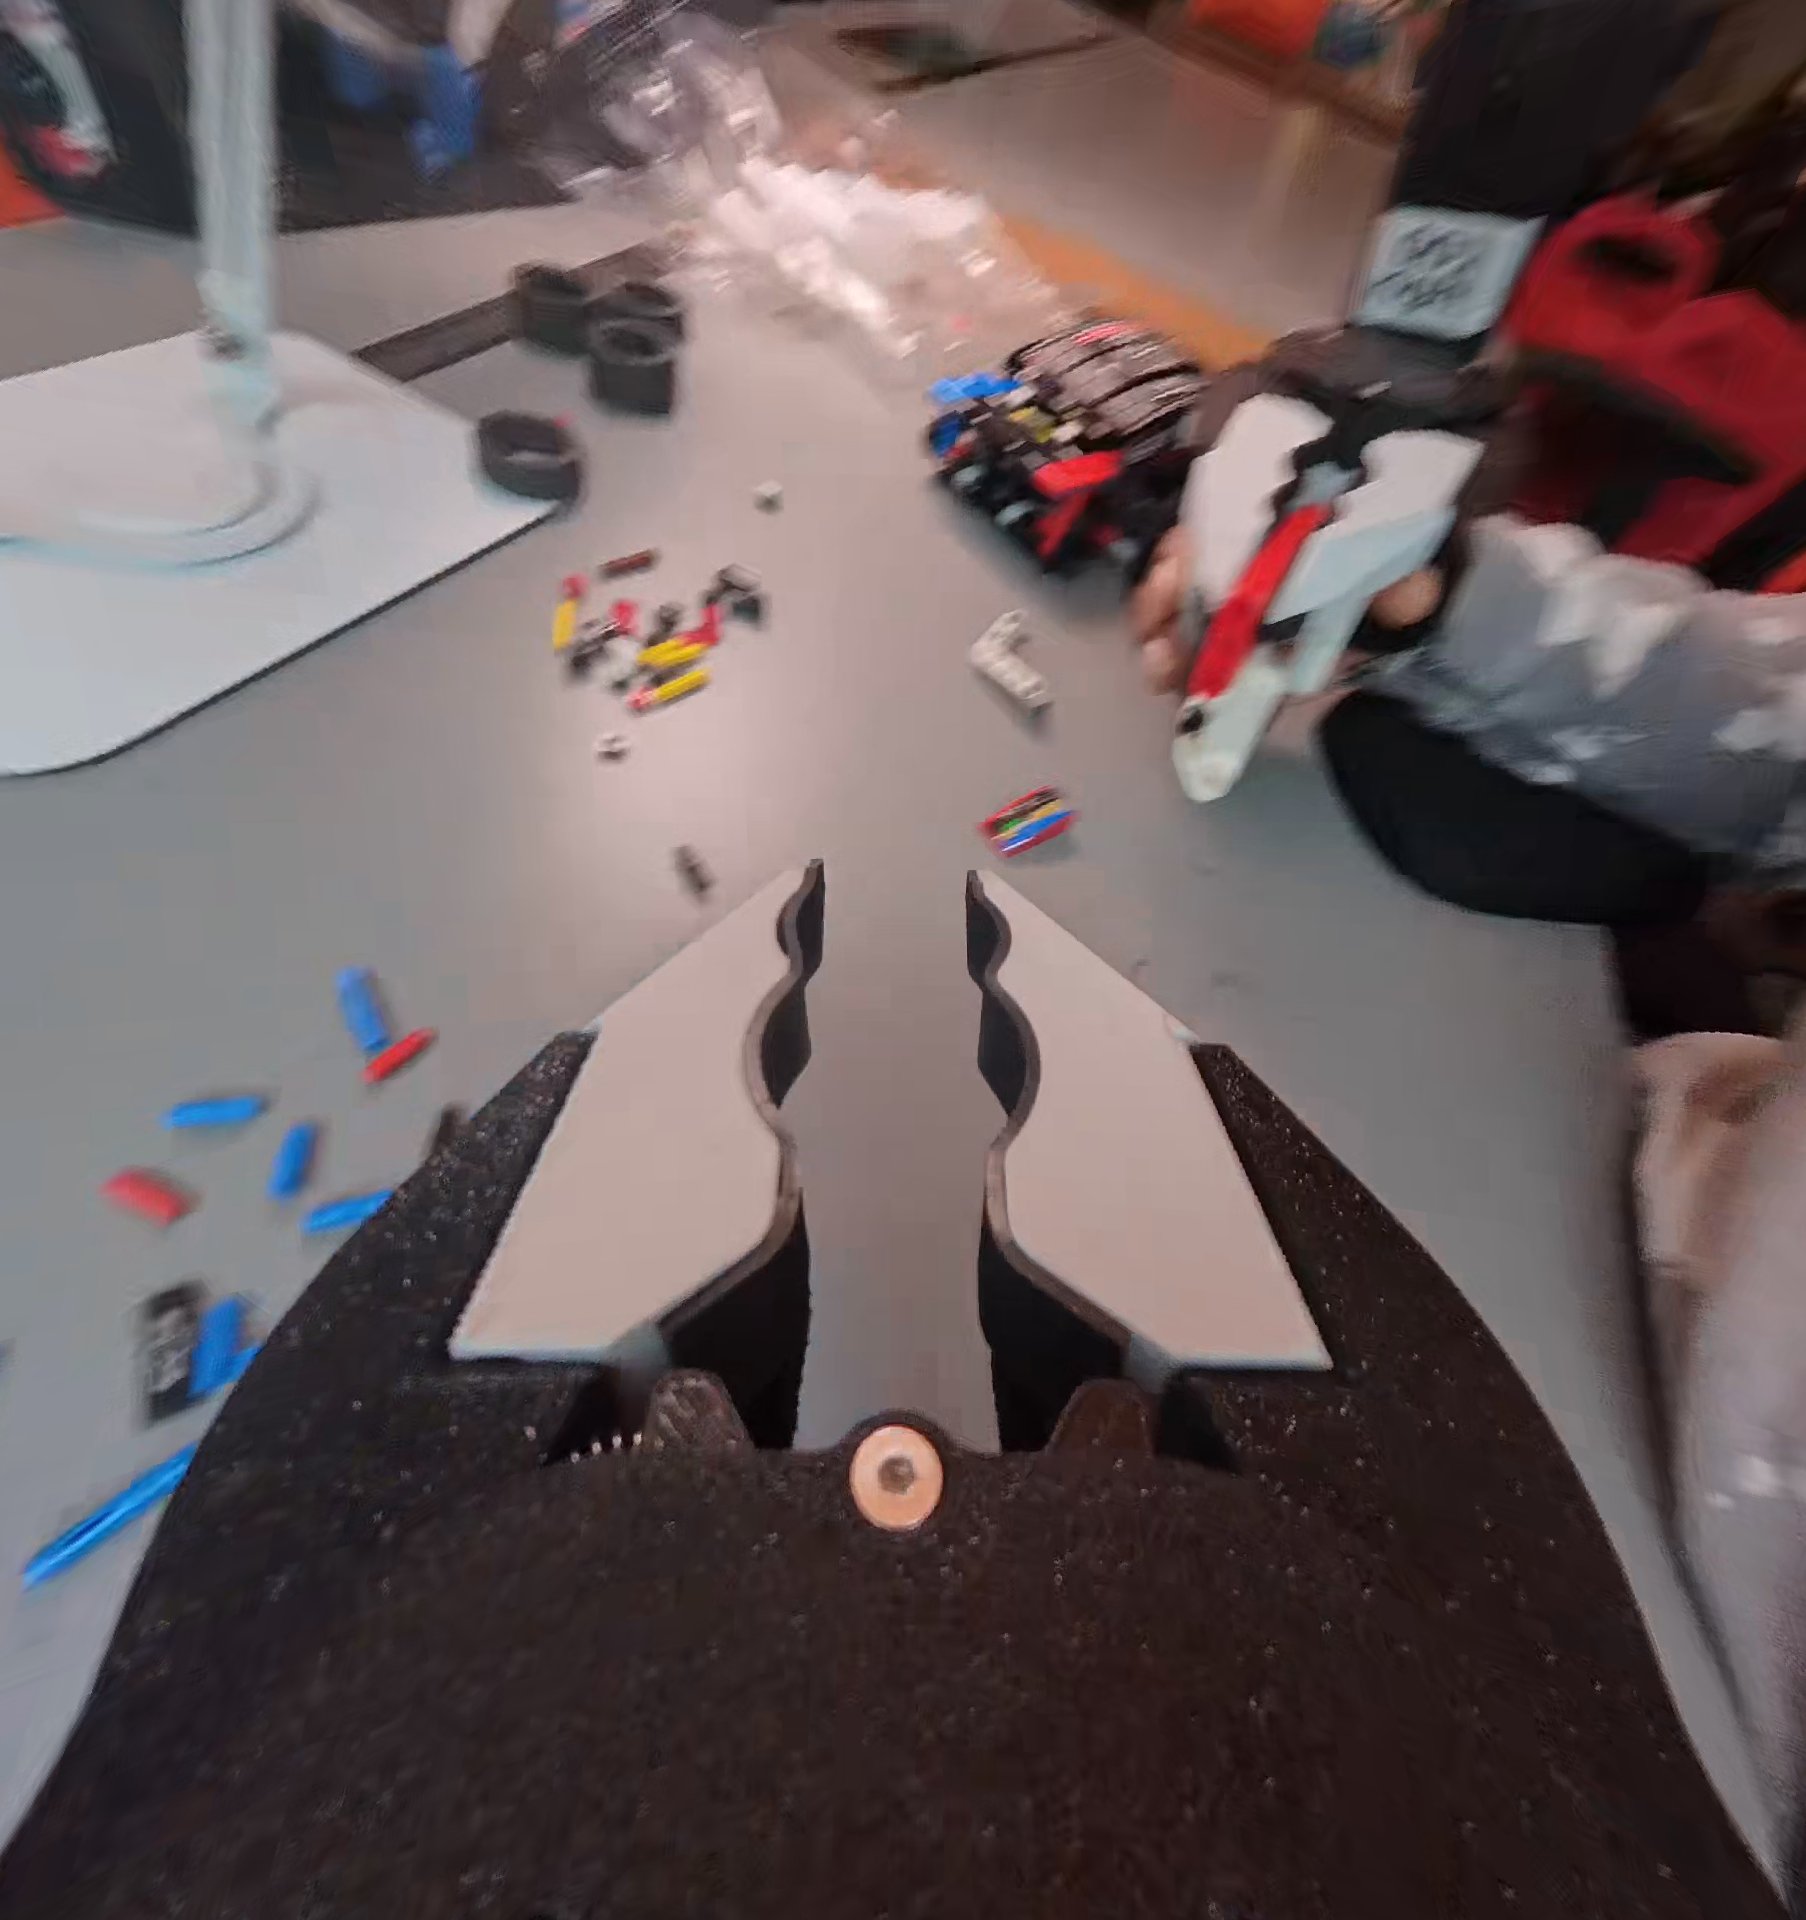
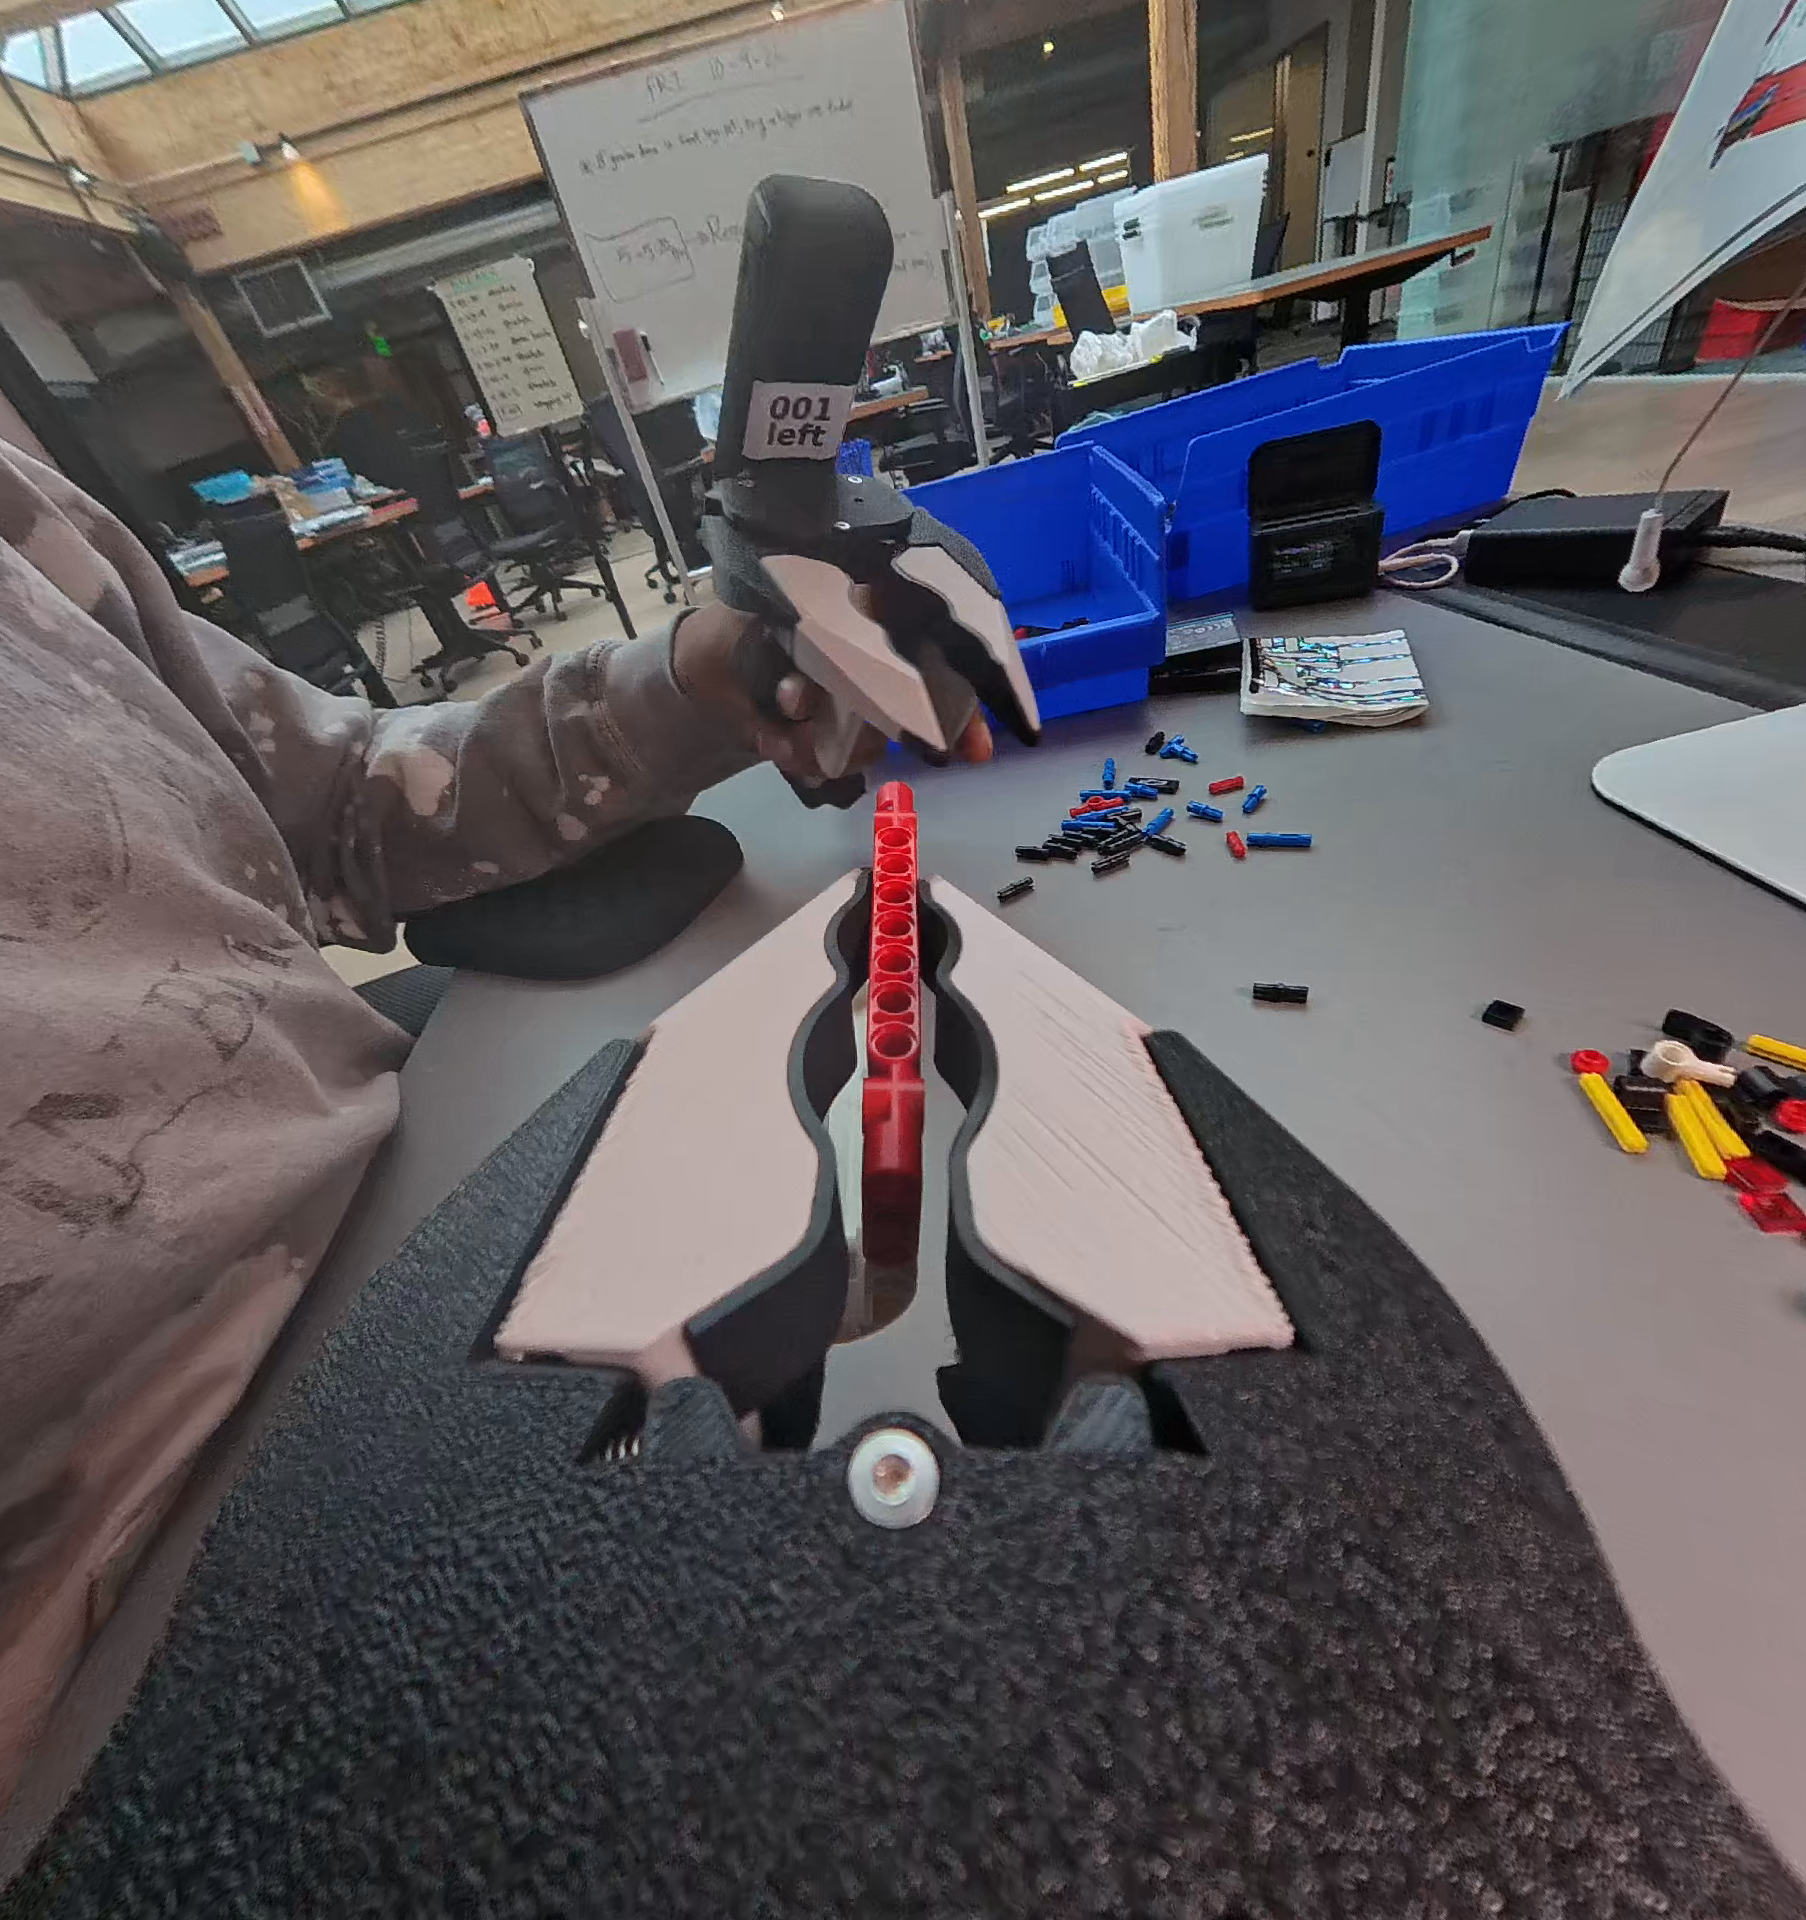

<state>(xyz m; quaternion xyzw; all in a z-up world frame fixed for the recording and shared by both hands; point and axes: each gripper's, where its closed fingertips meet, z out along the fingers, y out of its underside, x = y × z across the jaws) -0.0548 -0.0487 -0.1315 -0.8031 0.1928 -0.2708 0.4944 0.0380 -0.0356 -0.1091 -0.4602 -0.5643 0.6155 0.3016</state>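
Red beam pinched in right gripper; rear end hidden. Left gripper fingers spread, empty, surroundings blurred.

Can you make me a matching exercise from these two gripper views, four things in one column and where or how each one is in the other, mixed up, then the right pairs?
Things:
1. red beam
2. left gripper
3. blue bin
4. black tyres

States or places:
A. stacked loosely on the table near the white stand base
B. open, holding nothing, above the grey table
C. clamped lengthwise in the right gripper
D. standing at the far side of the table, behind the scattered pins

Pairs: 1-C, 2-B, 3-D, 4-A
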